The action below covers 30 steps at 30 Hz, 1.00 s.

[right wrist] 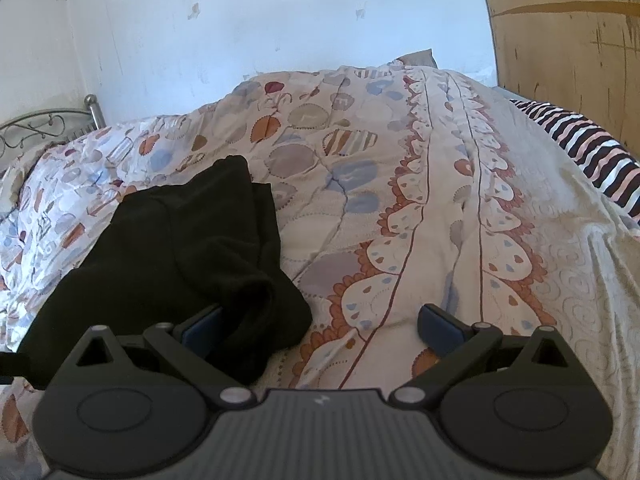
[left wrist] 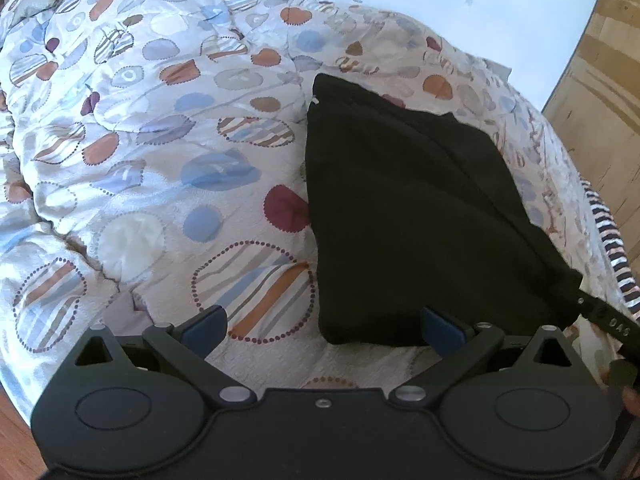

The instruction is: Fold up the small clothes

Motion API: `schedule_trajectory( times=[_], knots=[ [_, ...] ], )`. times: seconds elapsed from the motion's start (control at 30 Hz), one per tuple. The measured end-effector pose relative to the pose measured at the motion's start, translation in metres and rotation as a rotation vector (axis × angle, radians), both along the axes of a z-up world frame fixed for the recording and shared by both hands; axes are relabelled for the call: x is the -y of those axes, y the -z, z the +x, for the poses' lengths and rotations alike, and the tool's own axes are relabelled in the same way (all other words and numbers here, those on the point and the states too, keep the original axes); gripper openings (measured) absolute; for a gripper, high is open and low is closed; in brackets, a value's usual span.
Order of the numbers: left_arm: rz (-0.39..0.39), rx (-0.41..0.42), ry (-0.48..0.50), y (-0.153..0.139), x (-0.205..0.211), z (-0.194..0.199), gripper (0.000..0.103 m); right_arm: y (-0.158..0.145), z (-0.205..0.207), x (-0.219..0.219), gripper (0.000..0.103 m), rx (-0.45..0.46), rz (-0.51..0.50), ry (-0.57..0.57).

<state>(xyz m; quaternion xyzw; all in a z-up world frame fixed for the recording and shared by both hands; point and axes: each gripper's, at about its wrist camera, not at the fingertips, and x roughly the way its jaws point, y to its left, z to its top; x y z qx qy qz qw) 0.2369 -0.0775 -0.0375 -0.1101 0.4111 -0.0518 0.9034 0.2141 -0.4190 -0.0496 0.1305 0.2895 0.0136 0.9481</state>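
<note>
The folded garment [left wrist: 404, 216] lies on the quilt [left wrist: 140, 168] covering the bed, the wall [right wrist: 240, 20] behind it, a striped cloth [right wrist: 592, 152] at the right edge

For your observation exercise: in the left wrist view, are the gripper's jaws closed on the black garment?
No, the left gripper has its jaws spread wide, nothing pinched between them.

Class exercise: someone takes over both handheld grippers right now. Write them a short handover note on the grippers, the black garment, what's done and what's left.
Left gripper: open, holding nothing, at the near edge of the black garment.
Right gripper: open, its left finger against the garment's bunched near corner, not gripping.
The garment lies on the patterned quilt, apparently folded into a rough wedge.
Left to do: smooth the bunched corner, finish the fold. A striped cloth lies at the bed's far right.
</note>
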Motion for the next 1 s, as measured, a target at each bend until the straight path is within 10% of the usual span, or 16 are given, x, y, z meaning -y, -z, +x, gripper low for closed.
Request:
schedule_trajectory(
  times=[0.2, 0.37, 1.0],
  knots=[
    [-0.006, -0.006, 0.014, 0.0, -0.002, 0.002, 0.102, -0.007, -0.009, -0.002, 0.103, -0.02, -0.011, -0.013],
    [-0.008, 0.036, 0.021, -0.008, -0.012, 0.014, 0.102, -0.039, -0.023, -0.015, 0.103, 0.131, 0.054, -0.225],
    [-0.063, 0.025, 0.155, 0.01, -0.012, 0.159, 0.102, 0.004, 0.196, -0.007, 0.099, -0.097, 0.195, -0.481]
  ],
)
